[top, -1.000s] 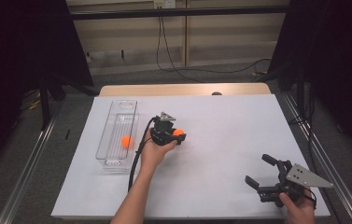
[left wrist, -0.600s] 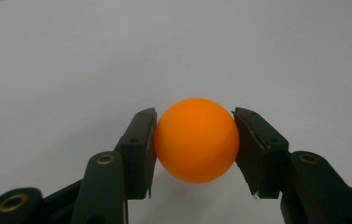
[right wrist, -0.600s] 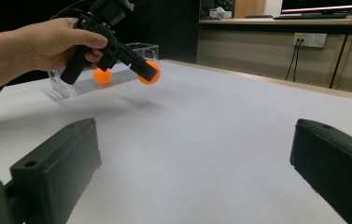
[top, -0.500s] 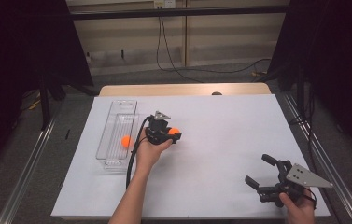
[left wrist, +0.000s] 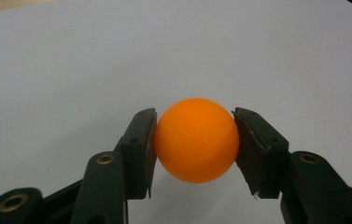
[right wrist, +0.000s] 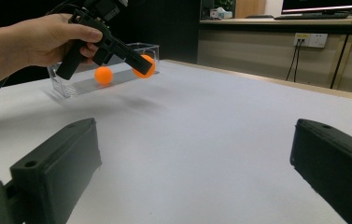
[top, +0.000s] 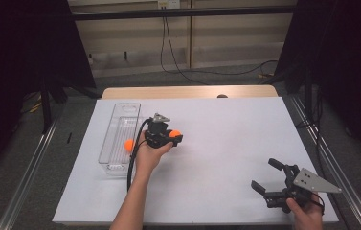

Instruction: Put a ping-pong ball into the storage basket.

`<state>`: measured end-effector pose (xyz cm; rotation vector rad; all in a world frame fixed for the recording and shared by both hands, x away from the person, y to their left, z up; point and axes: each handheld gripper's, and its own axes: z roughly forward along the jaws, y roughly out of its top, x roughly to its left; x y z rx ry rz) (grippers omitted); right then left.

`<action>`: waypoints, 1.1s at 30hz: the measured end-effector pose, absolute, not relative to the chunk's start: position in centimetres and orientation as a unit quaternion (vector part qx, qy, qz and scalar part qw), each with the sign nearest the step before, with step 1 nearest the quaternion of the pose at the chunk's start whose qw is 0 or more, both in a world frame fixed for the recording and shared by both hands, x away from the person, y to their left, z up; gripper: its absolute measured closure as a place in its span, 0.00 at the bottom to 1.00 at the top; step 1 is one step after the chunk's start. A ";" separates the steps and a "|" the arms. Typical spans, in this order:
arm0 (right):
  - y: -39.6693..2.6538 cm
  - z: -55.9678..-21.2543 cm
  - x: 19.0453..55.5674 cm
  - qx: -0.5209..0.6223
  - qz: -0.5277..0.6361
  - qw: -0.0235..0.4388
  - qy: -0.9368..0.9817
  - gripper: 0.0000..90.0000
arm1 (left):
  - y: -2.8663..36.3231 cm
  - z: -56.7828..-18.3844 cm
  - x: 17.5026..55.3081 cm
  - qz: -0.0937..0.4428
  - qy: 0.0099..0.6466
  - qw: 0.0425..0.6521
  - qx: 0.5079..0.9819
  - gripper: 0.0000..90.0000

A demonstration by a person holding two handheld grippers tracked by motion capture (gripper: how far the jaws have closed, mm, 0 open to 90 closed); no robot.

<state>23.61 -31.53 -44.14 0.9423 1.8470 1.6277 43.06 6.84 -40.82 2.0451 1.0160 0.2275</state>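
My left claw [left wrist: 194, 140] has black jaws with brass-ringed screws; my right claw [top: 277, 184] carries a grey three-cornered plate.

A ball [top: 129, 145] lies in the tray [top: 125, 108] at the table's [top: 226, 139] left, another ball [top: 174, 134] just right of it.

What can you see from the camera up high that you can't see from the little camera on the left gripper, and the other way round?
The high view alone takes in the clear tray with an orange ball in the tray, the person's left hand, and the right gripper near the table's front right corner, jaws apart. The left gripper view alone shows the grip up close: both black pads press the sides of the orange ball. Both share that held ball, the left gripper and the white table.
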 end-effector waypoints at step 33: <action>-31.5 -44.1 23.6 0.345 0.597 0.252 0.679 0.01 | 9.4 -39.5 43.0 0.102 0.425 0.407 0.802 0.57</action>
